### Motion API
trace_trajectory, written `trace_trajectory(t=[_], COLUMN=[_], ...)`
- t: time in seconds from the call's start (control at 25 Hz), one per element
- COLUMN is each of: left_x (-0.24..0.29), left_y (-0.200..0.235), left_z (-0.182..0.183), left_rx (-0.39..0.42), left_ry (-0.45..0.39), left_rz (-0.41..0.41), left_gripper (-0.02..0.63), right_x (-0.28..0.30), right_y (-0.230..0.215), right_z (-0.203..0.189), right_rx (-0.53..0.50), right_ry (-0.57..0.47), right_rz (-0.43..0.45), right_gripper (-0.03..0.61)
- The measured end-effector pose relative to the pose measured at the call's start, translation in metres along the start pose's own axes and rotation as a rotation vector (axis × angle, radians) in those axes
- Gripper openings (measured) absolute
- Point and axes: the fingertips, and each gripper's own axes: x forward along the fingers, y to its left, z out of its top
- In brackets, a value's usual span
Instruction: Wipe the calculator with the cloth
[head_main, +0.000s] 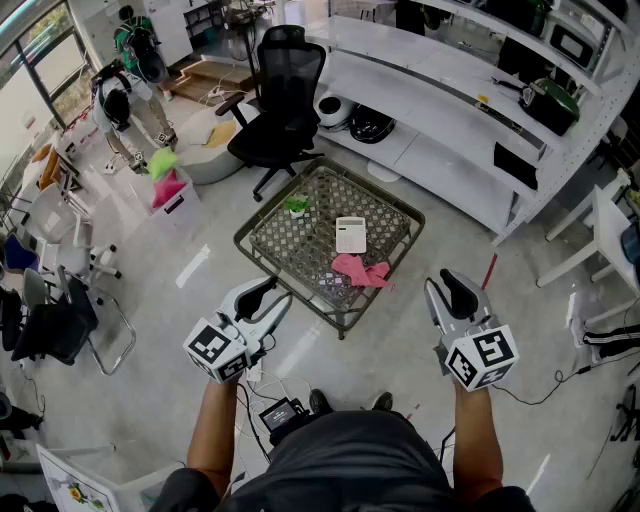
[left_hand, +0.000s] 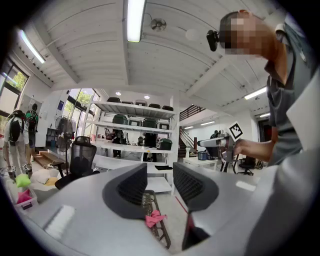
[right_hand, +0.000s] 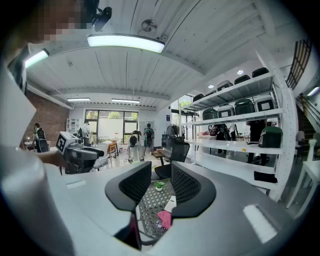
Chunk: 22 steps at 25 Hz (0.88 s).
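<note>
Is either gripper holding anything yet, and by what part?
Nothing is held. The left gripper and right gripper are both open and empty; the cloth lies untouched on the table.

Calculator (head_main: 351, 234) keys are way too small to read from the head view. In the right gripper view the calculator and cloth (right_hand: 164, 218) sit just past the gap between the jaws, right up against the right jaw's edge, so can't tell how much is covered. Left gripper view gets the surface (left_hand: 162, 236) nearly edge-on between the jaws, with its left part behind the left jaw. Calculator can't be made out there. Little green thing (head_main: 296, 206) further out: too small to tell.
</note>
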Motion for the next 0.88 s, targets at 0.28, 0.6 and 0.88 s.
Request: trace_trajectory(t=[0.28, 0.6, 0.88], left_x=[-0.006, -0.019, -0.031], left_y=[0.019, 0.038, 0.053], left_z=[-0.002, 0.001, -0.001], left_rx=[0.019, 0.006, 0.0], left_ry=[0.006, 0.001, -0.016], left_rz=[-0.007, -0.012, -0.032], left_gripper=[0.169, 0.169, 0.169], right_x=[0.022, 0.044, 0.058], right_y=[0.009, 0.026, 0.045], right_z=[-0.003, -0.004, 0.002], right_rx=[-0.003, 0.002, 0.016], right_ry=[0.007, 0.019, 0.0], right_rz=[0.001, -0.006, -0.006], right_gripper=[0.103, 0.103, 0.103])
